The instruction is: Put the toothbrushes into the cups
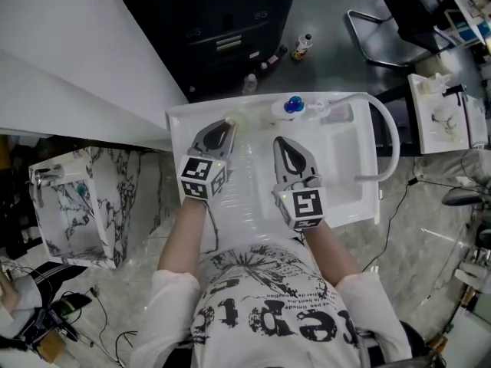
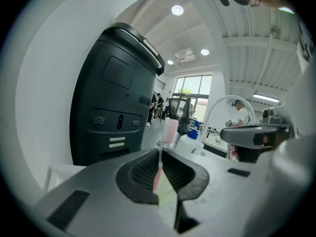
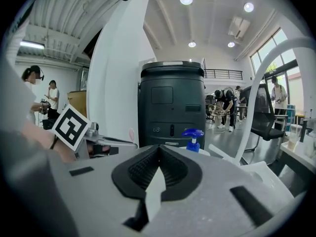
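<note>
A pink toothbrush (image 2: 170, 131) stands up between the jaws of my left gripper (image 2: 160, 150), which is shut on its handle, bristle head above the tips. In the head view the left gripper (image 1: 227, 126) reaches over the back left of the white sink unit (image 1: 360, 205), its tips at a pale translucent round thing (image 1: 231, 118) that may be a cup. The brush itself is hidden there. My right gripper (image 1: 281, 142) hovers beside it over the basin. Its jaws (image 3: 159, 147) meet at the tips with nothing seen between them.
A blue-capped pump bottle (image 1: 292, 105) stands at the sink's back edge, also seen in the right gripper view (image 3: 192, 138). A white arched faucet (image 1: 390, 133) rises at the right. A dark cabinet (image 1: 222, 21) stands behind, a marble-patterned sink unit (image 1: 77, 205) at the left.
</note>
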`<control>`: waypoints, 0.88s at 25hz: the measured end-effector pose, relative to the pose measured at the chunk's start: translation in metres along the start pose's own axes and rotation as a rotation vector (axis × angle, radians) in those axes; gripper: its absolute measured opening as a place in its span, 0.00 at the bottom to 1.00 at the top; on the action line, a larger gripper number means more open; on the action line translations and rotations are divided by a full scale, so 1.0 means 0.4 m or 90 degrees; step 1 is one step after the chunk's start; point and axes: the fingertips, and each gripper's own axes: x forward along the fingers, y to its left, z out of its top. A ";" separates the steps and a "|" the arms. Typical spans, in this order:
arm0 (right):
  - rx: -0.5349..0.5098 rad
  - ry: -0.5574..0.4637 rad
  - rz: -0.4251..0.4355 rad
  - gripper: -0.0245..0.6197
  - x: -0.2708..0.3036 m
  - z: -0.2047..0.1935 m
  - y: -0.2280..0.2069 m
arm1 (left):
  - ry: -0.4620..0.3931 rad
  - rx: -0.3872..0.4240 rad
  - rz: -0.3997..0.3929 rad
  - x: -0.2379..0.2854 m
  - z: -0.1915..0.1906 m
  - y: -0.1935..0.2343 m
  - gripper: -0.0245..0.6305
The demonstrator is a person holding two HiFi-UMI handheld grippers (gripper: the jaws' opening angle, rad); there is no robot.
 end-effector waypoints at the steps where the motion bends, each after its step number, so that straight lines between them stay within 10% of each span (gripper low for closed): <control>1: 0.000 0.001 0.000 0.03 0.001 0.000 0.000 | -0.002 -0.003 0.002 0.001 0.000 0.003 0.08; 11: 0.003 0.013 0.007 0.03 0.010 -0.009 -0.003 | 0.037 -0.008 0.080 -0.003 -0.020 0.061 0.08; 15: 0.003 0.017 0.014 0.03 0.007 -0.018 0.002 | 0.048 -0.023 0.081 -0.001 -0.029 0.065 0.32; 22: 0.004 0.016 0.013 0.03 -0.011 -0.014 0.003 | 0.063 -0.013 0.098 -0.030 -0.045 0.060 0.34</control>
